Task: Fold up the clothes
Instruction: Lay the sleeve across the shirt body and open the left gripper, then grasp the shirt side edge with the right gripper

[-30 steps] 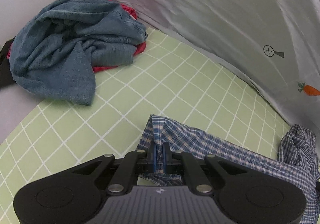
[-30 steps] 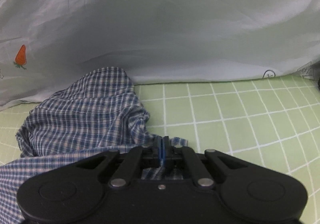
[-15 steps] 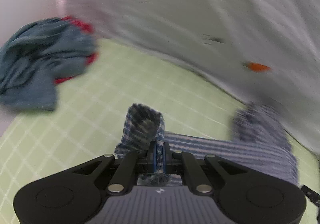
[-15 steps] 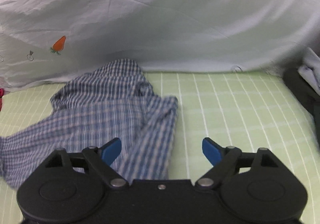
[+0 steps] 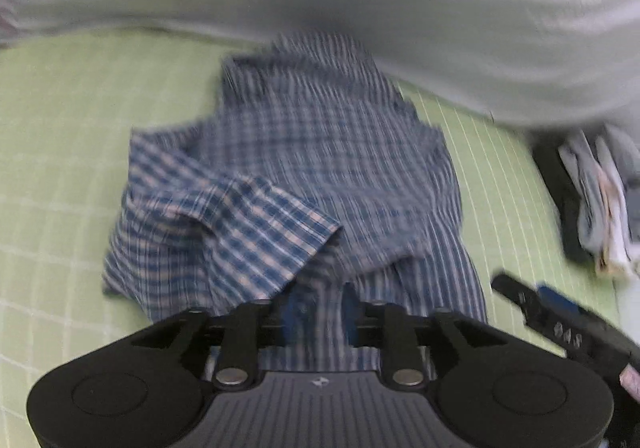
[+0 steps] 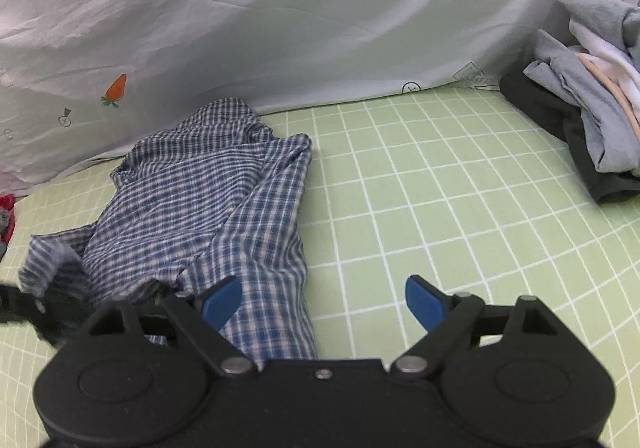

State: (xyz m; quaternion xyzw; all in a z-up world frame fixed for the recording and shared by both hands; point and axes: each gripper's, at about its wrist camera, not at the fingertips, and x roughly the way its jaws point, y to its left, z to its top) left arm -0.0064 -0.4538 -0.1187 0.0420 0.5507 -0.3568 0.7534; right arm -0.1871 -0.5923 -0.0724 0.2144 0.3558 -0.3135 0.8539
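Observation:
A blue and white checked shirt (image 5: 304, 176) lies crumpled on the green grid mat (image 5: 60, 120); it also shows in the right wrist view (image 6: 208, 204). My left gripper (image 5: 318, 312) hovers over its near edge with the jaws slightly parted and checked cloth between the blue pads; the view is blurred. My right gripper (image 6: 324, 300) is wide open and empty, low over the mat at the shirt's right edge. Its tip shows in the left wrist view (image 5: 560, 320).
A white sheet with carrot prints (image 6: 280, 28) hangs behind the mat. A pile of folded grey, white and black clothes (image 6: 592, 108) sits at the right edge of the mat. A bit of red cloth (image 6: 6, 208) shows at the far left.
My left gripper has swung right, carrying the shirt end over the shirt, and its jaws have parted a little. My right gripper let go of the shirt and opened wide.

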